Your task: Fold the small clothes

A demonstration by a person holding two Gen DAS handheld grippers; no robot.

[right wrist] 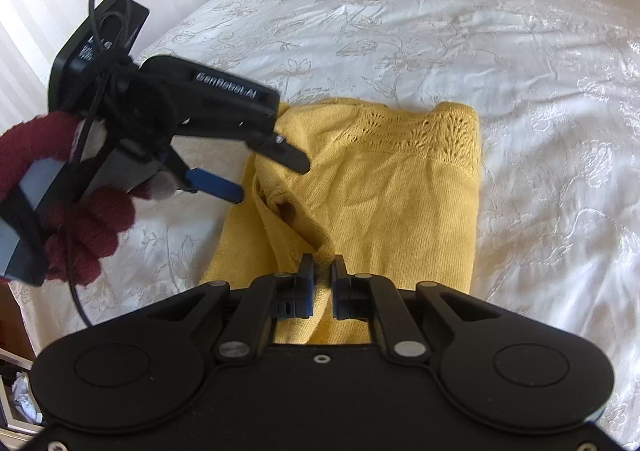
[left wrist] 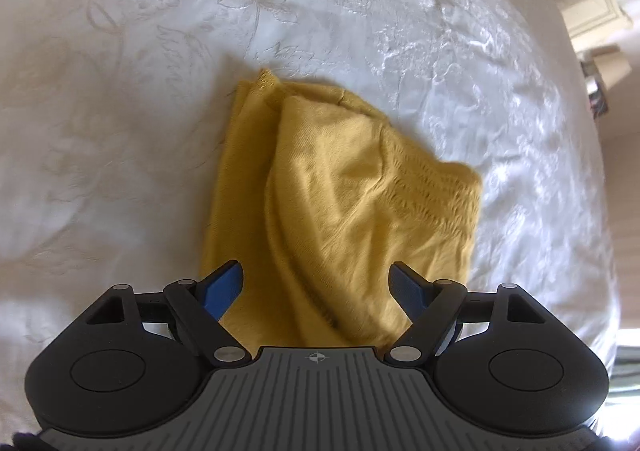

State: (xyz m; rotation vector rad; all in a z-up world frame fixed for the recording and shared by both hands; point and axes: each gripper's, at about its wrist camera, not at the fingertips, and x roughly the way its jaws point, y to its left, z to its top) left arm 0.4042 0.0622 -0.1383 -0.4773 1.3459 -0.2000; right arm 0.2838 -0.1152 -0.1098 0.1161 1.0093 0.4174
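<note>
Nearest us, our right tool (right wrist: 320, 271) is clamped on a raised edge of the yellow knit garment (right wrist: 384, 187), a ridge of fabric pinched between its closed pads. That garment lies partly folded on the bed (right wrist: 500, 31), on the white embroidered bedspread. We judge we are mid-fold: one flap is gripped and ready to be carried across. Our left tool (left wrist: 318, 283) hangs above the garment's near edge with its blue pads spread wide and nothing between them; the gloved hand (right wrist: 86, 235) holds it off to the side. Next, we would need that tool to close on another edge so both lift evenly.
</note>
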